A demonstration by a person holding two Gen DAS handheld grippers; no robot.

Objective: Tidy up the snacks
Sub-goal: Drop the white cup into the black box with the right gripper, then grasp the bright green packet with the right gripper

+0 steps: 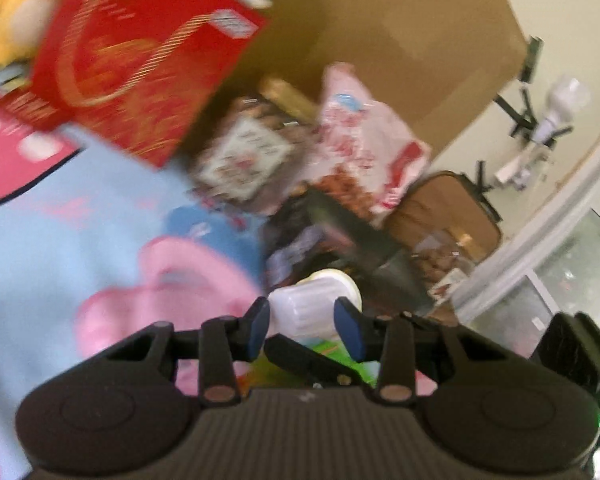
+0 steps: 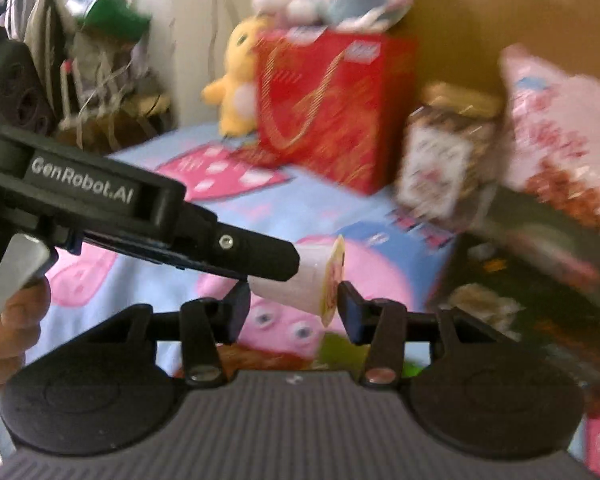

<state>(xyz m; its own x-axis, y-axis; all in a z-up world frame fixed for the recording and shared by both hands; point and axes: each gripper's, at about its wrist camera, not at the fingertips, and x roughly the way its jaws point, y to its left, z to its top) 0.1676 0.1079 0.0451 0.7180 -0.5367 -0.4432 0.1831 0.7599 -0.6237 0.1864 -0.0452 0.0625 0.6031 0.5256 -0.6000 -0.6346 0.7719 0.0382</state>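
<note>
Between the blue pads of your left gripper sits a small white cup, lying on its side; the pads stand at each side of it, but the blur hides whether they press it. In the right wrist view this same cup hangs above the bed with its printed lid facing right, and a black finger of the left gripper lies on top of it, so the cup looks held there. Your right gripper is parted wide just under the cup, one pad at each end; I cannot tell if they touch it.

Under both tools spreads the blue bedsheet with a pink cartoon print, and to your left it gives wide room for moving. To the right the room closes quickly: a dark tray with packets stands tilted there, its near edge just beside the cup.

Farther back, a clear snack jar with a gold lid leans beside a pink snack bag, the two touching. Left of the jar stands a red gift box, and behind these rises a brown cardboard panel. A yellow plush toy sits at the far left edge of the box.
</note>
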